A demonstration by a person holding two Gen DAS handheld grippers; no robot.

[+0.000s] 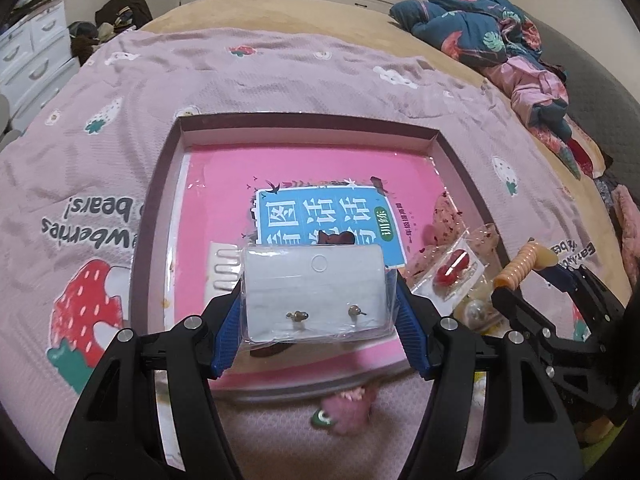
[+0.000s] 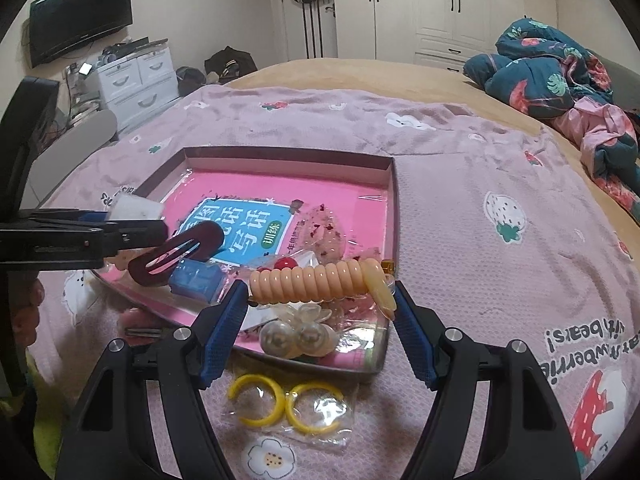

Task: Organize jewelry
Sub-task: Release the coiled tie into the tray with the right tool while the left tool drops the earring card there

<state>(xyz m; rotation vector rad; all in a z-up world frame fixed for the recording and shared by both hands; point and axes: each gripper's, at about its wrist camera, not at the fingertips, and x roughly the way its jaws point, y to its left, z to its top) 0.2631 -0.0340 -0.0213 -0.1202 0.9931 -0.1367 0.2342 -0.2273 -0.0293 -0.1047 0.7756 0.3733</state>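
My left gripper [image 1: 318, 300] is shut on a white earring card in a clear bag [image 1: 314, 290], held above the near part of the box tray [image 1: 304, 122]; two earring posts show on its back. My right gripper [image 2: 320, 300] is shut on a peach spiral hair tie [image 2: 320, 282], held over the tray's near right corner [image 2: 390, 168]. The left gripper with the card [image 2: 136, 208] shows at the left of the right wrist view. A dark red hair clip [image 2: 176, 254], red earrings in a bag [image 1: 454, 270] and clear bead pieces [image 2: 296, 334] lie in the tray.
A pink book with a blue label [image 1: 320, 216] lines the tray. A bag with two yellow hoops [image 2: 286, 406] lies on the pink blanket [image 2: 500, 160] in front of the tray. A pink fluffy item [image 1: 348, 408] lies near the tray's front edge. Crumpled bedding [image 2: 560, 80] is at the far right.
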